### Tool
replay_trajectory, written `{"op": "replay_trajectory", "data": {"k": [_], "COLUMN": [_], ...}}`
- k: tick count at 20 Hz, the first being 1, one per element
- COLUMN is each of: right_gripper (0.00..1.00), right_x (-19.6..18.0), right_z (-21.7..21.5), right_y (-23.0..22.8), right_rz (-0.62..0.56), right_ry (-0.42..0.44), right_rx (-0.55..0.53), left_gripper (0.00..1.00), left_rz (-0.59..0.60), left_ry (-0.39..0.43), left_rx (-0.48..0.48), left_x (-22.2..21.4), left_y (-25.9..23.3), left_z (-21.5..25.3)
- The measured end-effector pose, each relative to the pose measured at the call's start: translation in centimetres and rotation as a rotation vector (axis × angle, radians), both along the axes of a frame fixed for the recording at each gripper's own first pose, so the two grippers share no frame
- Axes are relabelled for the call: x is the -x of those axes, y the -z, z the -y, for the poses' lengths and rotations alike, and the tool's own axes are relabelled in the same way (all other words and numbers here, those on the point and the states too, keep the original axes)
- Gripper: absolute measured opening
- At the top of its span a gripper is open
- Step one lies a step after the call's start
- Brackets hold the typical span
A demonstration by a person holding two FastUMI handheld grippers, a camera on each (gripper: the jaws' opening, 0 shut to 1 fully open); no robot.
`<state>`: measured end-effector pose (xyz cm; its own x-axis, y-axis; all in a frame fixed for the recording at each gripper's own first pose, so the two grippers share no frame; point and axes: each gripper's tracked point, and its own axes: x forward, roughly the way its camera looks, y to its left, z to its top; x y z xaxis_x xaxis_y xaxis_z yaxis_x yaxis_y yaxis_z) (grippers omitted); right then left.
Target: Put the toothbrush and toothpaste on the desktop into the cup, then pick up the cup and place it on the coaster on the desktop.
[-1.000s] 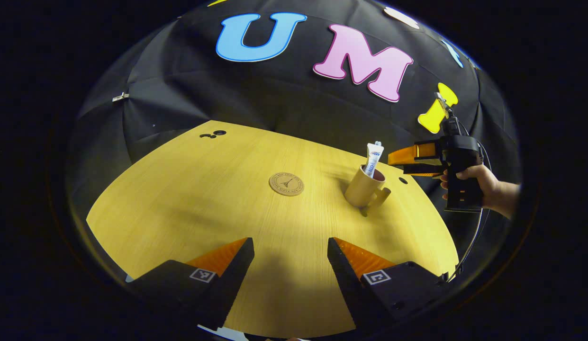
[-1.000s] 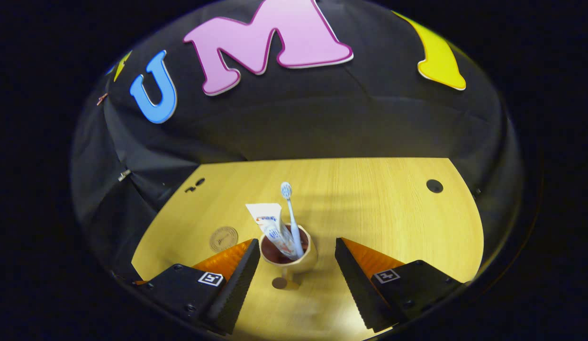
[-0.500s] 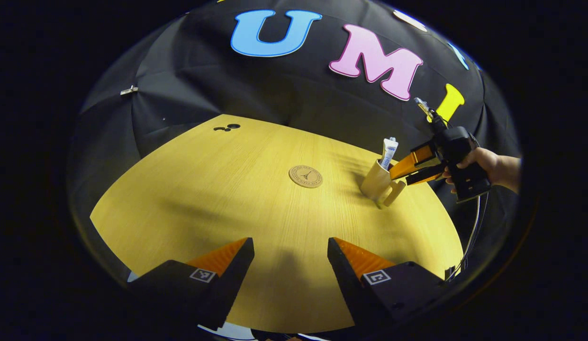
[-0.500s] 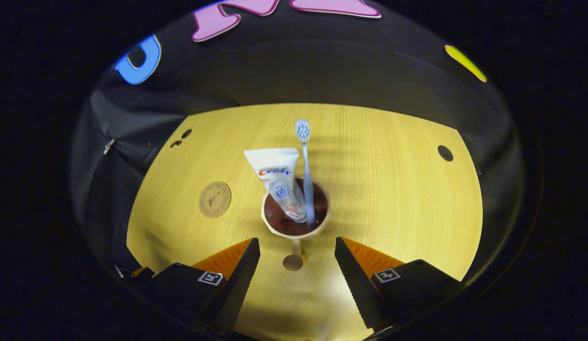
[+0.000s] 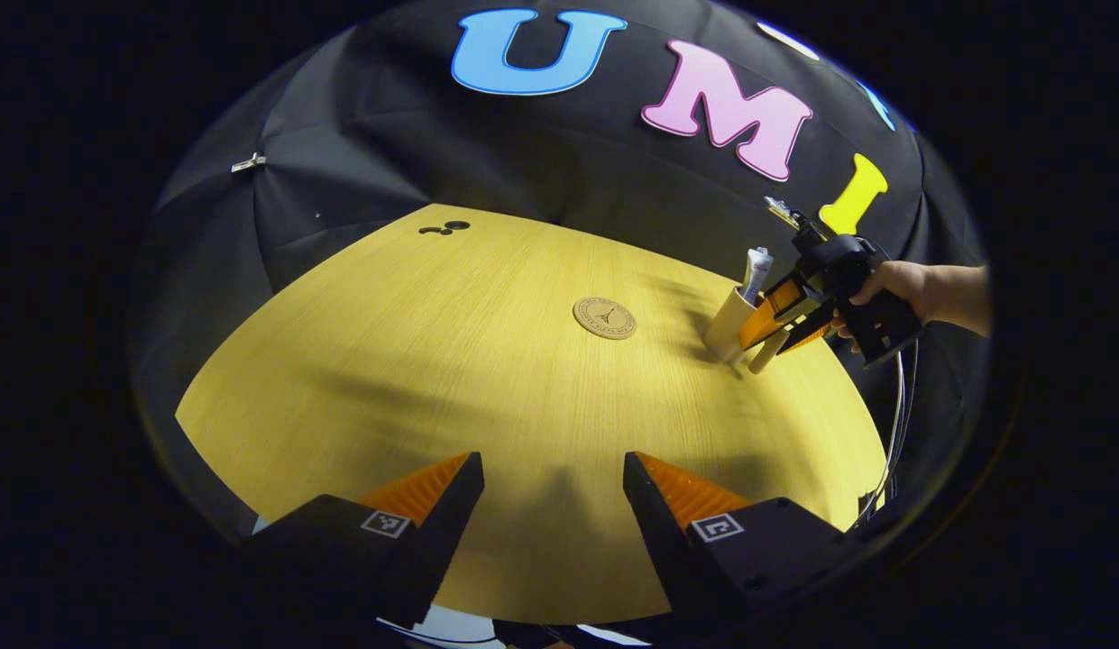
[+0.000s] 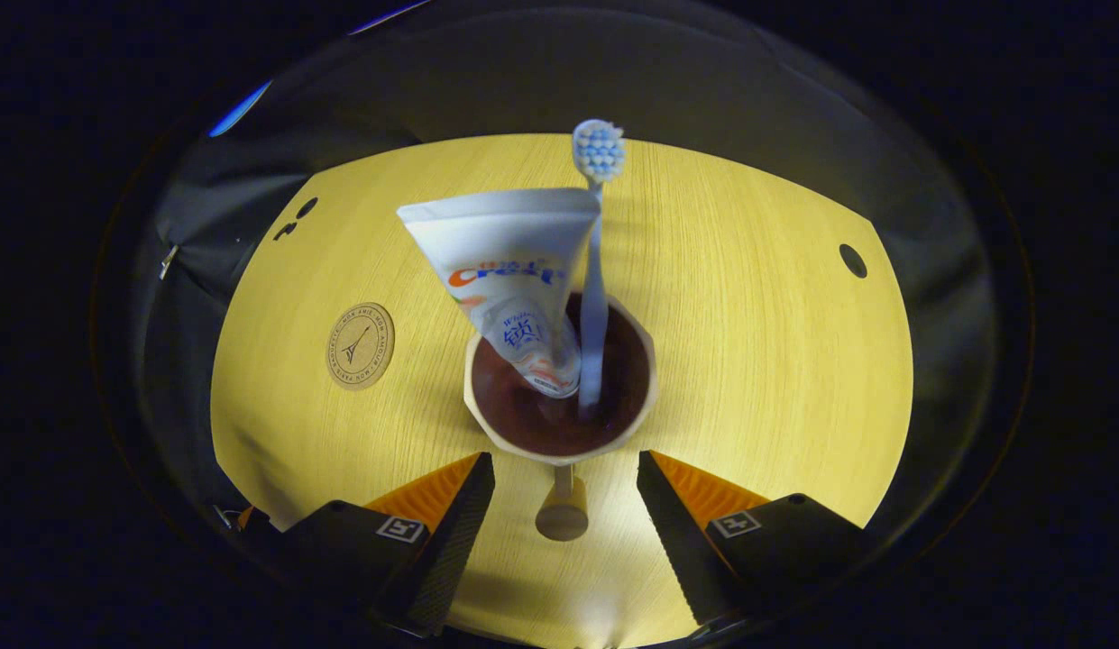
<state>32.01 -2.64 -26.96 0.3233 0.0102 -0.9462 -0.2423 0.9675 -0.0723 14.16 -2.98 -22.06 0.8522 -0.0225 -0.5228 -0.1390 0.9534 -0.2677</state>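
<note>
With toothpaste (image 6: 509, 270) and toothbrush (image 6: 595, 261) standing in the cup (image 6: 559, 397) on the counter (image 6: 748, 361), the right gripper (image 6: 566, 505) straddles its handle (image 6: 563, 514), fingers wide, presumably to carry it to the coaster (image 6: 360, 345) nearby; the left gripper (image 5: 553, 505) idles, fingers wide.

This looks like a small test booth, not a home. A black cloth wall (image 5: 415, 162) hangs across the top of the frame, held by a metal clip (image 5: 245, 163) at upper left, behind a bare yellow wooden table (image 5: 433, 361) with round holes (image 5: 444, 227)
</note>
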Motion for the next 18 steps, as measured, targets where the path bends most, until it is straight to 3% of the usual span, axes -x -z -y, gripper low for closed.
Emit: {"op": "replay_trajectory", "data": {"k": [7,8,9,10,11,12,13,14,16,18], "right_gripper": [0.92,0.88,0.74,0.76,0.64,0.6,0.43,0.49,0.34,0.27], "right_x": [-0.4,-0.5,-0.6,-0.7,-0.5,-0.3,-0.4,-0.5,-0.4,-0.3], "right_z": [0.1,0.0,-0.1,-0.2,-0.4,-0.6,-0.4,-0.3,-0.1,-0.1], "right_y": [1.9,1.9,2.0,2.1,2.0,2.0,2.3,2.3,2.2,2.4], "right_rz": [-0.057,-0.059,-0.055,-0.055,-0.064,-0.075,-0.074,-0.073,-0.075,-0.082], "right_ry": [0.044,0.048,0.051,0.055,0.059,0.061,0.059,0.055,0.066,0.067], "right_rx": [0.009,0.008,0.004,0.002,-0.009,-0.013,-0.005,0.003,0.013,0.019], "left_gripper": [0.97,0.97,0.97,0.97,0.97,0.97,0.97,0.97,0.97,0.97], "left_rz": [-0.023,-0.026,-0.029,-0.03,-0.031,-0.041,-0.045,-0.043,-0.042,-0.044], "left_ry": [0.005,0.006,0.008,0.01,0.012,0.018,0.022,0.025,0.032,0.035], "left_rx": [-0.013,-0.017,-0.018,-0.016,-0.012,-0.007,-0.007,-0.01,-0.01,0.001], "left_x": [0.7,0.8,0.8,0.8,0.9,0.9,0.9,0.9,0.8,0.7], "left_y": [0.0,0.0,0.0,0.0,0.0,0.1,0.1,0.0,-0.1,0.0], "left_z": [-1.4,-1.4,-1.4,-1.3,-1.2,-1.0,-0.8,-0.6,-0.2,0.1]}}
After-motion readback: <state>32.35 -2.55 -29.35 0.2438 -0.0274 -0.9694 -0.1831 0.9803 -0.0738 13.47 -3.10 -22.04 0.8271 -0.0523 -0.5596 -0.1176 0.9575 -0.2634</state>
